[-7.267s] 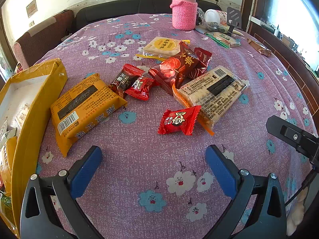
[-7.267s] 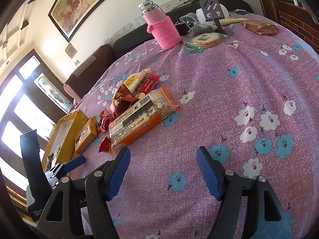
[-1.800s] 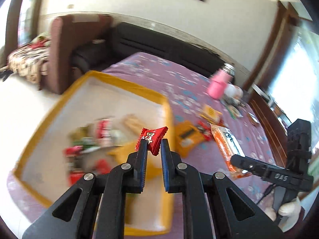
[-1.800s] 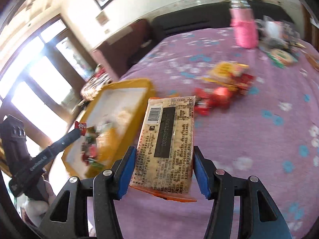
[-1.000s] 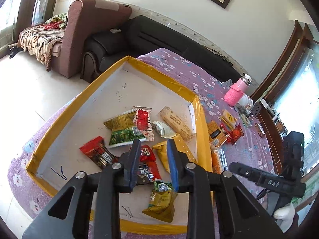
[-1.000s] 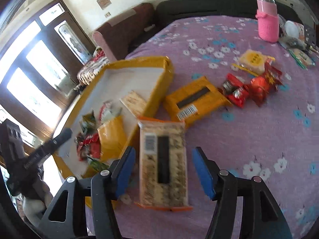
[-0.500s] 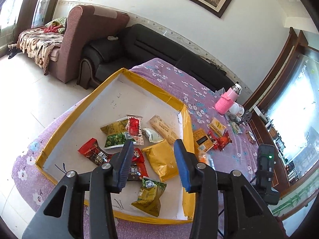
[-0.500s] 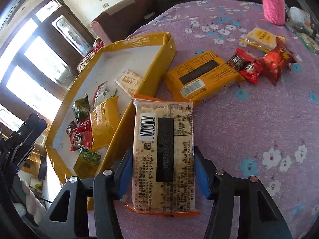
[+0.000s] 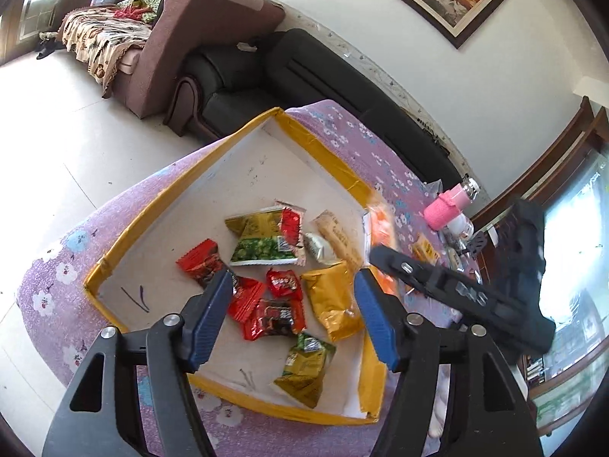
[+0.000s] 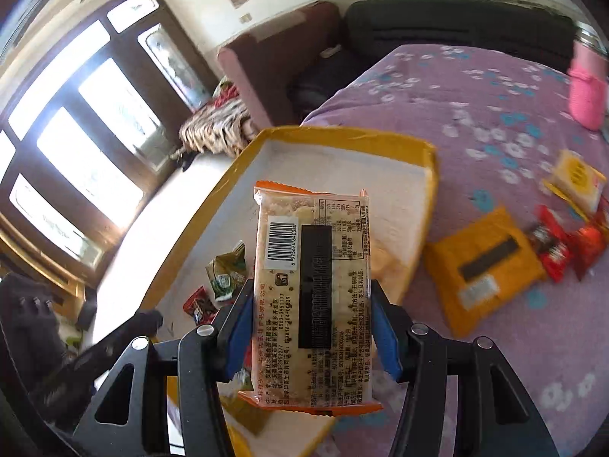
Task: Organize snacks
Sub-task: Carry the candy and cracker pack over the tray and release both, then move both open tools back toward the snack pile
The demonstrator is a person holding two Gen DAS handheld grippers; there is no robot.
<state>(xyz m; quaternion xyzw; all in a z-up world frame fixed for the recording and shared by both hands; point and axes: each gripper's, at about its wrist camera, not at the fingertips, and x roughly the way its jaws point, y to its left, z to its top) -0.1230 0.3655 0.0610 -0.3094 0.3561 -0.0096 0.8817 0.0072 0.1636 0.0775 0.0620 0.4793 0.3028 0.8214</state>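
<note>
A yellow-rimmed box (image 9: 182, 190) holds several small snack packets, red, green and yellow ones. My left gripper (image 9: 293, 316) is open and empty above the box's near end. My right gripper (image 10: 312, 327) is shut on a long cracker pack (image 10: 314, 285) with orange ends and holds it over the box (image 10: 342, 133). The right gripper (image 9: 384, 257) also shows in the left wrist view at the box's right wall, blurred.
On the purple flowered cloth (image 10: 475, 114) lie a yellow pack (image 10: 487, 262), red candies (image 10: 552, 251) and a pale yellow pack (image 10: 578, 175). A pink-sleeved bottle (image 9: 449, 209) stands further back. Sofas (image 9: 266, 68) and floor lie beyond the table.
The left gripper dropped the red candy into the box and opened wider. The right gripper carried the cracker pack from over the tablecloth to over the box.
</note>
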